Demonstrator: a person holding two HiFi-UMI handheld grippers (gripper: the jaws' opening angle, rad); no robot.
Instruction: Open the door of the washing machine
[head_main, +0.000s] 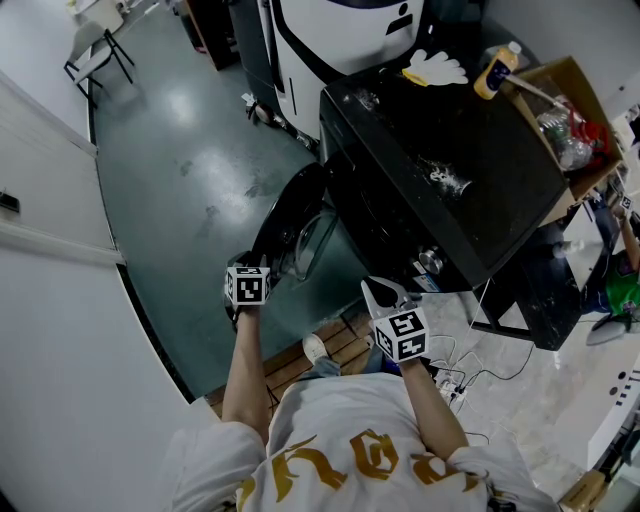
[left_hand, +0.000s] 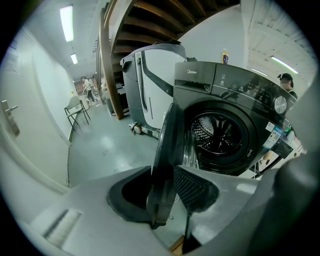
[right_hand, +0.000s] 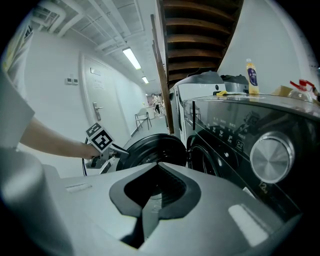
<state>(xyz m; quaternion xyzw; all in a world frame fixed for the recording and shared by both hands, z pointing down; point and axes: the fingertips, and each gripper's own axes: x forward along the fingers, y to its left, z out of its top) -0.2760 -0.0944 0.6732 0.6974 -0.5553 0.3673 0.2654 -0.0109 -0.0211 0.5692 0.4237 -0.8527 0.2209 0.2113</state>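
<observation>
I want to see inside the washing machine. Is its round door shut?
No, the round black door stands wide open, edge-on between the jaws of the left gripper, and the dark metal drum shows behind it.

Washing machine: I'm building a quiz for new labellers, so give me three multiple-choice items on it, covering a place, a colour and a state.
1. Where does the bottle stand?
A. on the machine
B. on the floor
C. on a chair

2. What colour is the machine's body?
A. white
B. black
C. red

3. How is the door?
A. shut
B. open, gripped by the left gripper
C. off its hinges

Answers: 1 A, it stands at the top's far edge. 2 B, the top and front are black. 3 B, the drum shows and the jaws close on the door's edge.
</observation>
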